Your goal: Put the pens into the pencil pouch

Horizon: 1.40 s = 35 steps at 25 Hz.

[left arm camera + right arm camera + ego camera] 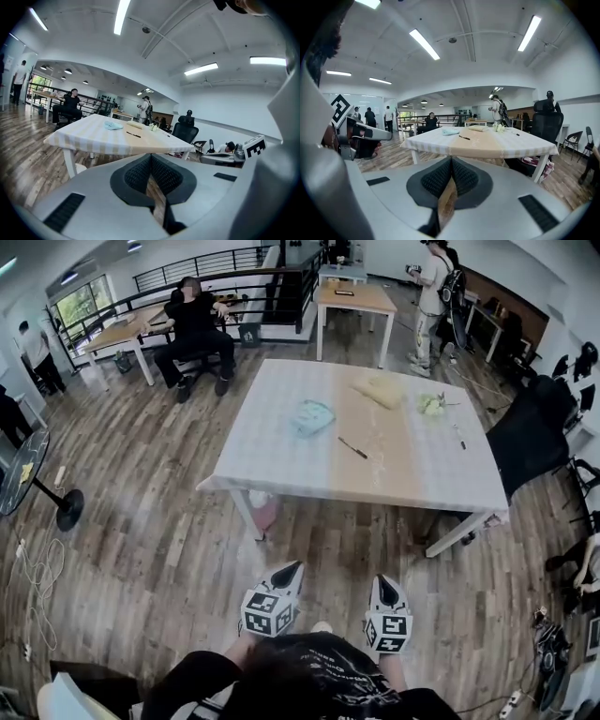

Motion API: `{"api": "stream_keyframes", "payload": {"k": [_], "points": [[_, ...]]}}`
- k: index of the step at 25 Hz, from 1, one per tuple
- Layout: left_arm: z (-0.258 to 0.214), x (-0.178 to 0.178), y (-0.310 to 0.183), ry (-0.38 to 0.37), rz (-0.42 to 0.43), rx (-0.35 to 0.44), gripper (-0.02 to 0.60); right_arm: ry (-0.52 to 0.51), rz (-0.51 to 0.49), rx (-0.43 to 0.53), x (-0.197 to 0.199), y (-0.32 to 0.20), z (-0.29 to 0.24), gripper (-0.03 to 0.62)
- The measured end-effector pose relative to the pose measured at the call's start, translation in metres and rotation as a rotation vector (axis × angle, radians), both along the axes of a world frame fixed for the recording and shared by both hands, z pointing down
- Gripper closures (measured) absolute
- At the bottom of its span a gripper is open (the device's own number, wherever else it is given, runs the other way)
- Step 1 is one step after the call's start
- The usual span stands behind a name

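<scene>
Our left gripper (289, 570) and right gripper (384, 585), both closed and empty, hang well short of the table (272, 460). We judge this the approach; next, open jaws over the pen (352, 448).

Table (272, 460), blue pouch (312, 416), blk pen (352, 448)

Bright, even light from ceiling strip lamps (424, 44); heavy fisheye bending and dark vignetted edges.
</scene>
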<state>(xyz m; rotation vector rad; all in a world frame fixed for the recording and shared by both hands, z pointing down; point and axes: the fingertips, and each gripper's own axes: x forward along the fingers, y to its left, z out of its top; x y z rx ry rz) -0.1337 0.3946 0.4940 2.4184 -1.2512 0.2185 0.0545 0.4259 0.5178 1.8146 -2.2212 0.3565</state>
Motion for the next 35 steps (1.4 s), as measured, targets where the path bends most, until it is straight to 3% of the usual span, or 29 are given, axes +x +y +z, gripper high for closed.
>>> {"api": "stream_keyframes", "payload": {"k": [8,20,35], "points": [[0.006,0.038,-0.033,0.017,-0.050,-0.004,0.561,-0.007,-0.038,-0.004,0.040,-0.037,0.006,0.585],[0.018,0.060,-0.080,0.000,-0.049,-0.027,0.561,-0.045,-0.047,-0.049,0.055,-0.075,0.028,0.585],[0.026,0.066,-0.259,0.032,-0.027,-0.031,0.561,-0.047,-0.002,-0.066,0.068,-0.226,0.033,0.585]]}}
